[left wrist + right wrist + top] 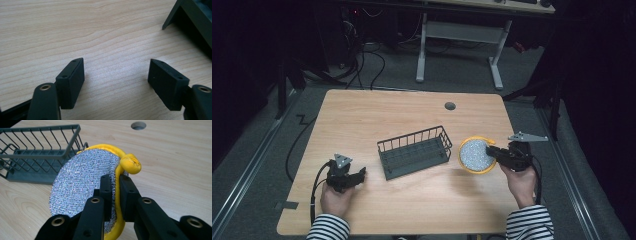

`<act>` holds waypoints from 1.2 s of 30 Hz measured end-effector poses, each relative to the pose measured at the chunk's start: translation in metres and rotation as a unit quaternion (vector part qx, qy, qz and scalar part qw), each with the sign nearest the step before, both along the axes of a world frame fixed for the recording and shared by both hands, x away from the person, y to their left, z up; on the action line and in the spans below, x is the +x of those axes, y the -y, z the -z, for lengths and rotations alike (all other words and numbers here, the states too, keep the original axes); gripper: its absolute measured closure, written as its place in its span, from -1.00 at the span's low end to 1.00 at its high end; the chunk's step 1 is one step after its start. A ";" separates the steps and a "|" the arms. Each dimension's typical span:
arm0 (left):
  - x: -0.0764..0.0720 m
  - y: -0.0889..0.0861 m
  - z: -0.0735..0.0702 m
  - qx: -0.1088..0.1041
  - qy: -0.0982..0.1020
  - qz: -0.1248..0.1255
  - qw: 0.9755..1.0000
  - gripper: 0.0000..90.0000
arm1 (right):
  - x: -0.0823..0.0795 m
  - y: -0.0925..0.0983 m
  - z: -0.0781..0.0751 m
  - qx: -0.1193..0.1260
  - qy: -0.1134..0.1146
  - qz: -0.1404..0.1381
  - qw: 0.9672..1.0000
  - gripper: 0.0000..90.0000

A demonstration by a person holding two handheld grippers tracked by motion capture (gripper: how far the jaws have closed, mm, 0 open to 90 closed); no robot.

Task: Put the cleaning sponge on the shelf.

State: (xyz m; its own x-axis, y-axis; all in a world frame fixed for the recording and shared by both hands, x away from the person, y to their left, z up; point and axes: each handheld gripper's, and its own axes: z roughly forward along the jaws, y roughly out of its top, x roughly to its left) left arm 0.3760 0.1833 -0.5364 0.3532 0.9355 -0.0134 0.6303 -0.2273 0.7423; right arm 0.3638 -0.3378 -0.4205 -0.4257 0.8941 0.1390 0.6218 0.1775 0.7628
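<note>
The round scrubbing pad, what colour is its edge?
Yellow, around a silver glittery face. The scrubbing pad shows best in the right gripper view.

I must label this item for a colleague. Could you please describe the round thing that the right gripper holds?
On the wooden table, look right of the dark wire basket. There the right gripper clamps a round scrubbing pad. Its glittery silver face and yellow rim set it apart.
</note>
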 end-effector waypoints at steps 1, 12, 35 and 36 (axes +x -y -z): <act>0.000 0.000 0.000 0.000 0.000 0.000 1.000 -0.33 | 0.000 0.000 -0.003 0.002 0.003 -0.003 1.000 0.82; 0.000 0.000 0.000 0.001 0.000 -0.001 1.000 -0.33 | 0.011 -0.004 -0.026 0.006 0.016 -0.007 1.000 0.82; 0.000 0.000 0.000 0.001 0.000 -0.001 1.000 -0.33 | 0.042 -0.033 -0.055 0.033 0.026 -0.039 0.998 0.82; 0.000 0.000 0.000 0.001 0.000 -0.001 1.000 -0.33 | 0.044 -0.035 -0.057 0.034 0.028 -0.040 0.998 0.82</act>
